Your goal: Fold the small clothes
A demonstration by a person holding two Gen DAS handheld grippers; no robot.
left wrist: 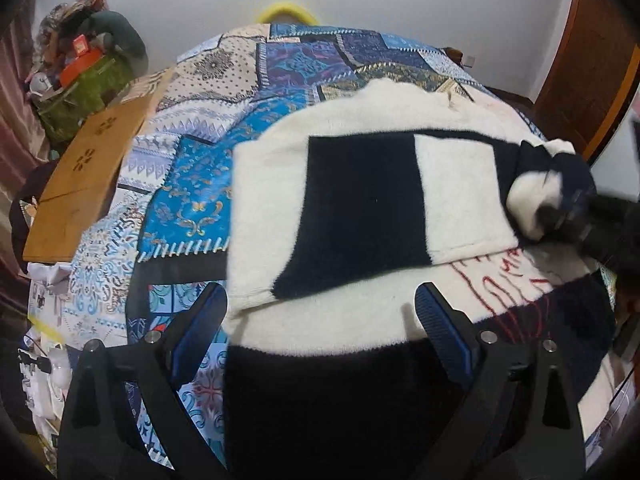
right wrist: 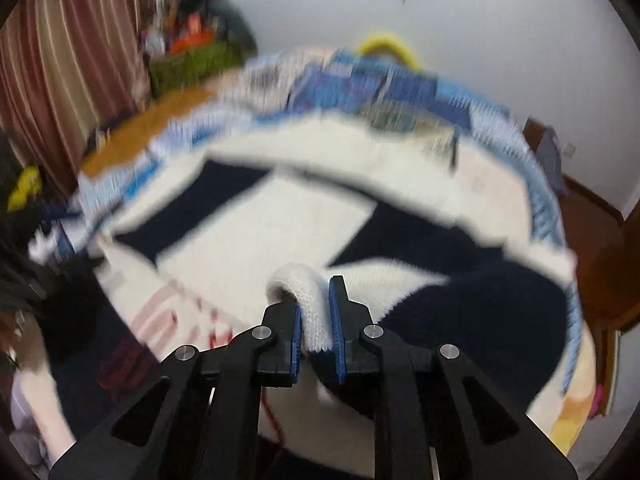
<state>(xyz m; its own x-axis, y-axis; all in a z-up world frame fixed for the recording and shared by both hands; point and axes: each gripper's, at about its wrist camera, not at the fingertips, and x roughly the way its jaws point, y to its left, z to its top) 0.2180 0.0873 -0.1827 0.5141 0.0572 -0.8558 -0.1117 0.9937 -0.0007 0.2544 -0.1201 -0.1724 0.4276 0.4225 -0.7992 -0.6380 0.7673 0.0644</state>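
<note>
Right claw (right wrist: 314, 320) is pinching the white ribbed cuff (right wrist: 308, 304) of the black-and-white sweater (left wrist: 360, 208); pads press it on both sides, so we can carry that sleeve over the body. Right view is smeared, so we can't tell exactly where the sleeve lands. Left claw (left wrist: 320, 312) is spread wide and holds nothing, hanging just above the sweater's near part, with the folded sleeve panel (left wrist: 400, 200) straight ahead of it. The sweater lies flat on the patchwork bedspread (left wrist: 200, 184), which shows left of and beyond that claw. We judge the sleeve fold half done.
</note>
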